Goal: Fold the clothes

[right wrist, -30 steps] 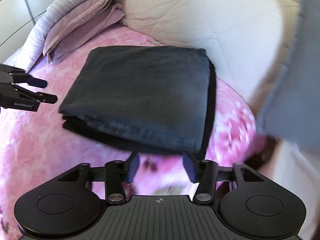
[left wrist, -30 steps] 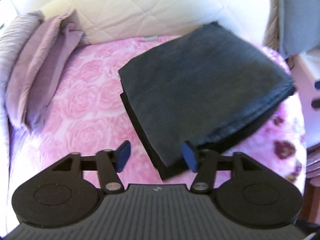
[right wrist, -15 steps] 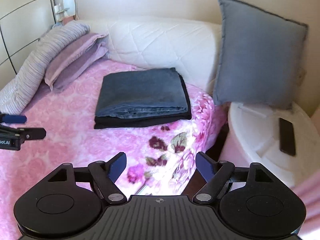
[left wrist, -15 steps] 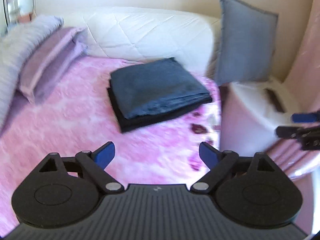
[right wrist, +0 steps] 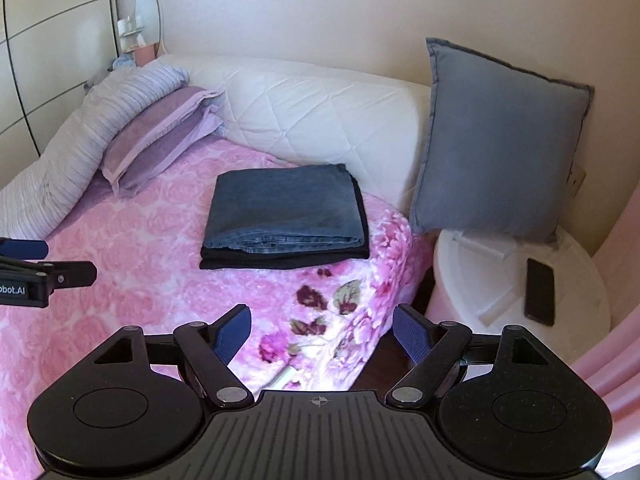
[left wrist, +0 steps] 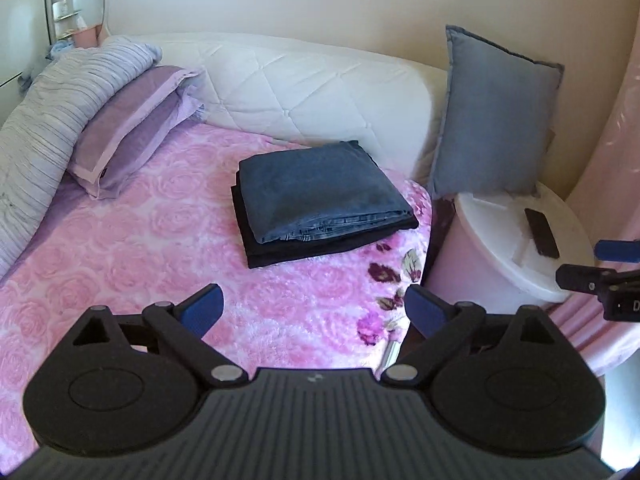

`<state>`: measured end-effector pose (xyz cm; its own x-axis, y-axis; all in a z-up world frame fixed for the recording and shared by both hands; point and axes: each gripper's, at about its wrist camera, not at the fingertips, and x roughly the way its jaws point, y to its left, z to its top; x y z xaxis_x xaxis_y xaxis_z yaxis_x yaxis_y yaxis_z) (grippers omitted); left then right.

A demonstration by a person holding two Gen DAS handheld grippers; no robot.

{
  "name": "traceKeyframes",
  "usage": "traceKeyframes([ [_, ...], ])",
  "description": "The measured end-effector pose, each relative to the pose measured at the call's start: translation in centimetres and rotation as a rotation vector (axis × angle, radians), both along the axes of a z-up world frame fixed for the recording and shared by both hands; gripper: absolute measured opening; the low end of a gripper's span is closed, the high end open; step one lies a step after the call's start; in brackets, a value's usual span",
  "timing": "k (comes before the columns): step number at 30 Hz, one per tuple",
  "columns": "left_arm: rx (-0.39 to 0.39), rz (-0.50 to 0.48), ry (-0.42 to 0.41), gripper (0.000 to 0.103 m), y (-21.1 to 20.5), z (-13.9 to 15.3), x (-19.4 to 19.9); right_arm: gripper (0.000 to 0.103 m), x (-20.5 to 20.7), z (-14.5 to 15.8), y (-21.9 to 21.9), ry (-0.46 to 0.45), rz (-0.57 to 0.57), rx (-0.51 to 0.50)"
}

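Observation:
A blue denim garment (left wrist: 320, 196) lies folded on a black folded garment, stacked on the pink rose blanket (left wrist: 140, 248) near the bed's far right corner. The right wrist view shows the same stack (right wrist: 286, 212). My left gripper (left wrist: 312, 304) hangs well back from and above the stack, its jaws opening, nothing between the blue pads. My right gripper (right wrist: 322, 320) is likewise high, back and open over the bed's edge, empty. Each gripper shows in the other's view: the right gripper (left wrist: 592, 264) at the right edge, the left gripper (right wrist: 40, 260) at the left edge.
A white quilted headboard (left wrist: 304, 92) runs behind the stack. Lilac pillows (left wrist: 128, 132) and a striped duvet (left wrist: 44, 120) lie at the left. A grey cushion (right wrist: 496, 148) leans beside a white round stand (right wrist: 500, 280) with a dark phone (right wrist: 540, 292). A pink curtain (left wrist: 612, 128) hangs at the right.
Both grippers pulled back and up from the folded stack, which now looks small and far. Both sets of jaws spread wide. The stack stays where it lay.

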<state>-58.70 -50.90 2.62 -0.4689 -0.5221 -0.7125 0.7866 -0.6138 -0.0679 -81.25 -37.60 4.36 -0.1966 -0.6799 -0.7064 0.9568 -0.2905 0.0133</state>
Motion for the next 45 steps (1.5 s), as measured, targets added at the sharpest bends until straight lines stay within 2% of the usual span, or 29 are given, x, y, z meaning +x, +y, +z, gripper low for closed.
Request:
traceKeyframes([
  [10,-0.033,0.004,-0.040,0.095,2.0,1.0,-1.9,0.081,-1.2,0.9,0.8,0.026,0.017,0.041],
  [17,0.008,0.056,-0.041,0.094,2.4,0.5,-1.4,0.081,-0.6,1.1,0.6,0.039,0.053,0.039],
  [29,-0.007,0.088,-0.051,0.094,3.1,0.7,-1.4,0.081,-0.1,1.1,0.1,0.024,0.090,0.033],
  [45,0.023,0.118,-0.031,0.094,3.5,0.7,-1.8,0.081,-0.4,0.9,0.5,0.033,0.092,0.048],
])
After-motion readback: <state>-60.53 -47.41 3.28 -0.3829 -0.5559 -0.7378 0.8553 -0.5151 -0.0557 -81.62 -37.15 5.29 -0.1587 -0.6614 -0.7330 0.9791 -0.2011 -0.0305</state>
